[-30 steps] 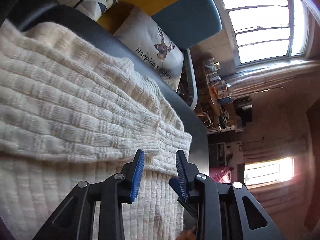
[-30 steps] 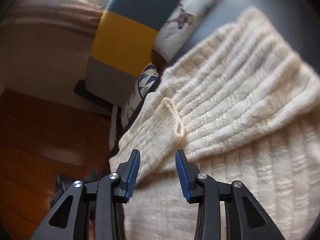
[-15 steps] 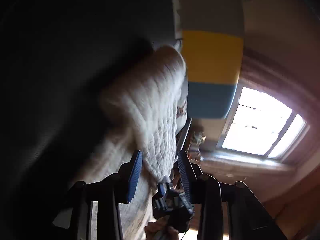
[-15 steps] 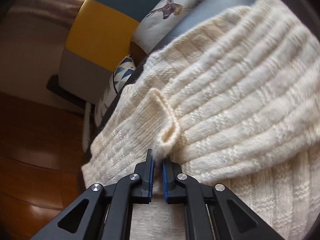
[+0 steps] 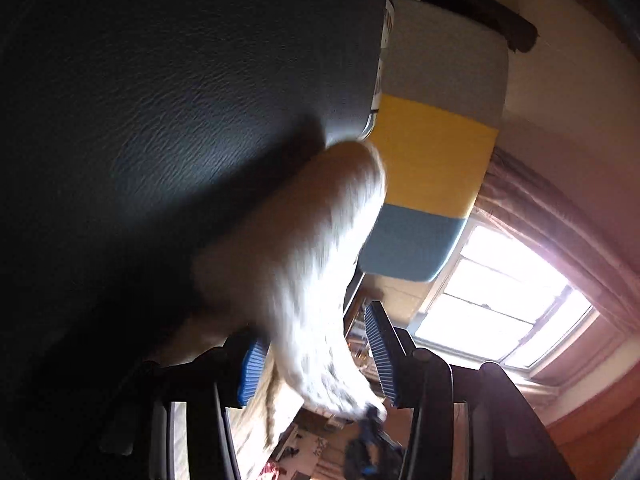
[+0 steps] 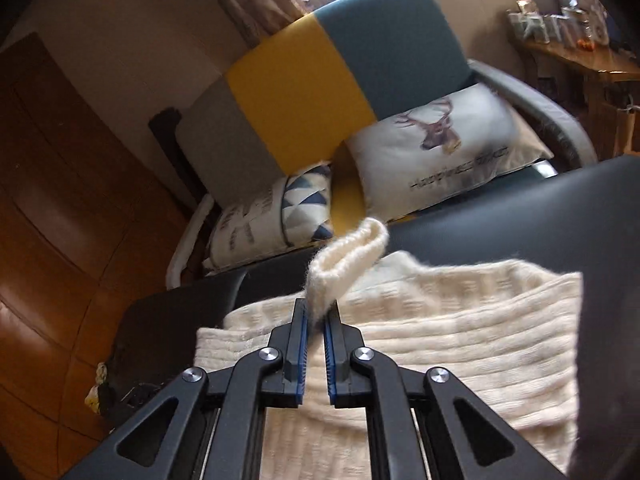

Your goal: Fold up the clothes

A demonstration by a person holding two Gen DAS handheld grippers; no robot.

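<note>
The right hand-held gripper pinches the cream knit sweater's cuff — lifted above the body; the left hand-held gripper gapes around blurred knit.

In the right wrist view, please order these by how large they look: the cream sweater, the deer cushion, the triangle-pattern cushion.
1. cream sweater, largest, though it lies nearest the camera, which enlarges it.
2. deer cushion.
3. triangle-pattern cushion, smallest; it is partly hidden, so its real size is unsure.
</note>
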